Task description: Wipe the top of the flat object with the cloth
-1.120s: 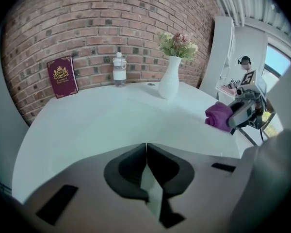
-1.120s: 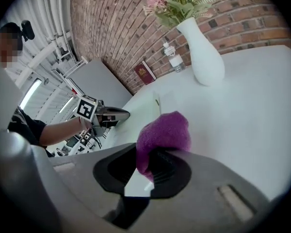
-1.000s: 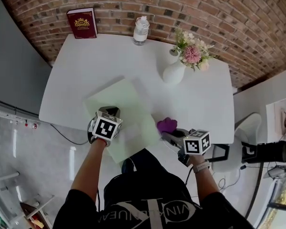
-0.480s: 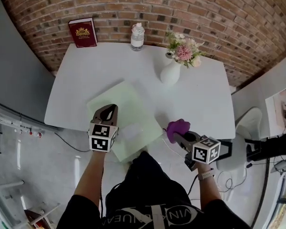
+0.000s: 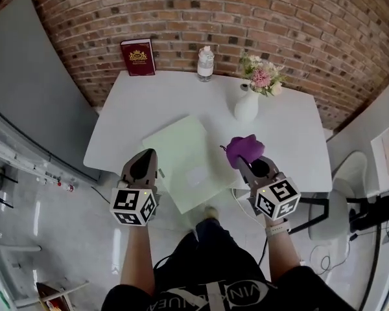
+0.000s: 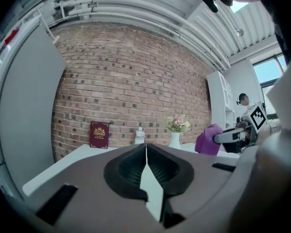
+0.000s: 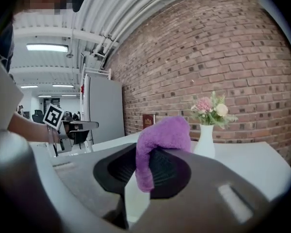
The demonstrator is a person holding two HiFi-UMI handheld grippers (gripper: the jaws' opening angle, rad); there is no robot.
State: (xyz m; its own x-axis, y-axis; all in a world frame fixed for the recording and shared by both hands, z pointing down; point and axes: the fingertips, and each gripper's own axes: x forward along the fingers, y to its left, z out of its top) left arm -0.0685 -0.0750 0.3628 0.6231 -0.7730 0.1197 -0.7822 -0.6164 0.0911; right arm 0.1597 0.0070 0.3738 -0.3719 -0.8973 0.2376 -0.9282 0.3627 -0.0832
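The flat object is a pale green board (image 5: 181, 157) lying askew on the white table (image 5: 279, 141), its near corner past the front edge. My left gripper (image 5: 146, 154) hovers at the board's left edge, jaws shut with nothing between them; in the left gripper view (image 6: 145, 149) the pads meet. My right gripper (image 5: 249, 164) is right of the board, shut on a purple cloth (image 5: 243, 149). That cloth (image 7: 162, 135) bunches over the jaws of the right gripper (image 7: 148, 157) and hangs down between them. The cloth (image 6: 208, 140) also shows from the left gripper view.
A red book (image 5: 137, 57) leans on the brick wall at the table's back. A water bottle (image 5: 206, 63) stands beside it. A white vase of flowers (image 5: 246, 105) stands at the back right. A chair (image 5: 337, 216) is off the right end.
Both grippers have drawn back toward the person. The left one has come off the board to its left edge. The right one has lifted with the cloth still in it.
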